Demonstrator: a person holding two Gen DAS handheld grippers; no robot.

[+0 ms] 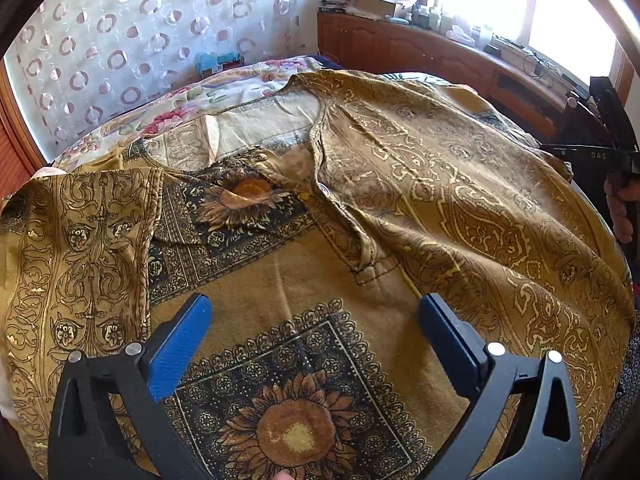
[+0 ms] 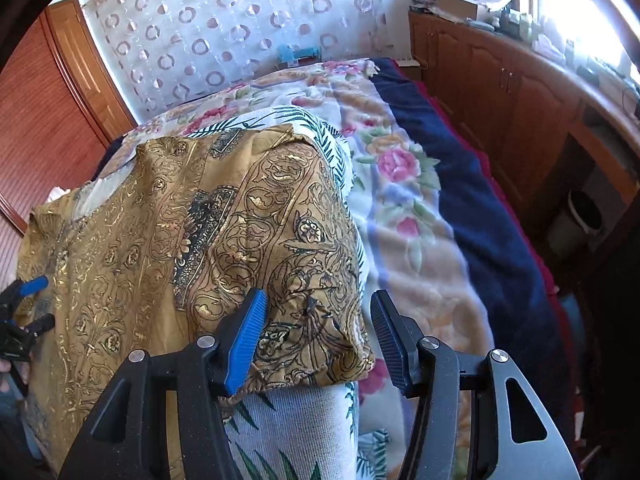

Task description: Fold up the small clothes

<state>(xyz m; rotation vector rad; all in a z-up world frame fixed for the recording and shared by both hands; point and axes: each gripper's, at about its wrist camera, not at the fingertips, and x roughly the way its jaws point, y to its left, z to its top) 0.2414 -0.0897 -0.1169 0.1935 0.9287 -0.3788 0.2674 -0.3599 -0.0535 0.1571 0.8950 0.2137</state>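
A mustard-gold printed garment [image 1: 400, 208] with sunflower squares lies spread on the bed, front up, its left sleeve [image 1: 80, 248] folded over the body. My left gripper [image 1: 316, 316] is open just above the lower front, near a sunflower square [image 1: 296, 432]. In the right wrist view the same garment [image 2: 200, 240] drapes over a white leaf-print cloth [image 2: 296, 432]. My right gripper [image 2: 320, 320] is open with the garment's right corner between its blue pads [image 2: 244, 344]. The right gripper also shows in the left wrist view [image 1: 612, 156], and the left gripper in the right wrist view [image 2: 24, 312].
A floral blanket [image 2: 400, 184] and a dark blue blanket [image 2: 480, 208] cover the bed on the right. A wooden cabinet [image 2: 520, 92] with clutter stands under the window. A circle-patterned curtain [image 1: 132, 40] hangs behind the bed. A wooden door [image 2: 44, 120] is at the left.
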